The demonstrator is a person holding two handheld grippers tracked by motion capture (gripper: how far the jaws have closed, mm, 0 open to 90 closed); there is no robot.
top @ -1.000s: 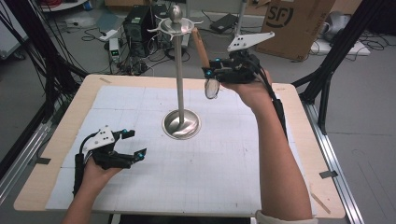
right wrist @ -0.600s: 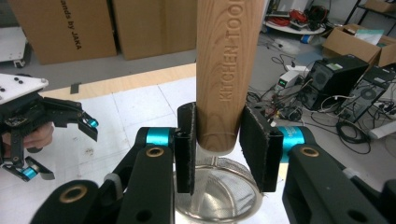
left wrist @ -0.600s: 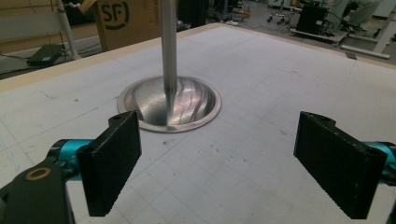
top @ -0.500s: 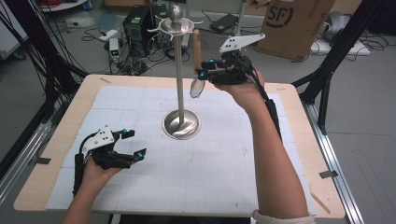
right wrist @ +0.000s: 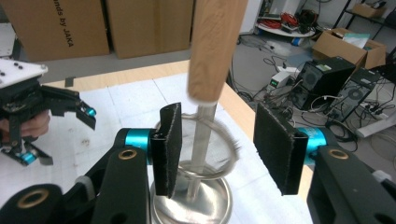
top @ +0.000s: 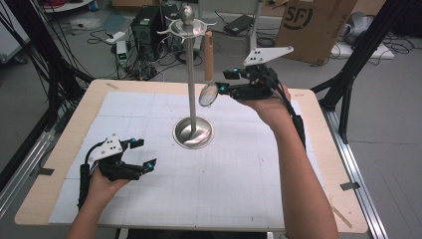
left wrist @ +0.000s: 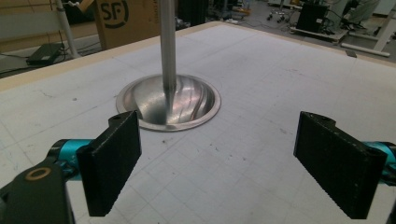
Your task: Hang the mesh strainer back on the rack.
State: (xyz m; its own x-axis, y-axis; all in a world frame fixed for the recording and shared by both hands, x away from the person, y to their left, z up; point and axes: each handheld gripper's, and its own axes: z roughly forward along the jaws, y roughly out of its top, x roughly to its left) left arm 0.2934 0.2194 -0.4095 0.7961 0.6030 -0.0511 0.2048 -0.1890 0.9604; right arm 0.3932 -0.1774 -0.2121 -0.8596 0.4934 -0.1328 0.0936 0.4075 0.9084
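A steel stand (top: 191, 74) with hooks at its top rises from a round base (top: 193, 133) at the table's middle. A small strainer with a wooden handle (top: 209, 55) hangs beside the pole, its round wire head (top: 207, 94) low. My right gripper (top: 225, 82) is raised just right of that head. In the right gripper view it (right wrist: 219, 147) stands open, jaws either side of the wire ring (right wrist: 226, 140), with the handle (right wrist: 215, 46) above. My left gripper (top: 144, 153) rests open on the mat at the front left. Its jaws (left wrist: 219, 163) face the base (left wrist: 187, 100).
The white gridded mat (top: 249, 164) covers a wooden table (top: 318, 149). Behind the table are a cardboard box (top: 313, 25), a computer tower (top: 149, 25) and cables on the floor. Black frame posts (top: 348, 84) stand at both sides.
My right gripper carried the strainer leftward to the stand. Its jaws now stand apart around the wire head. The left gripper has not moved.
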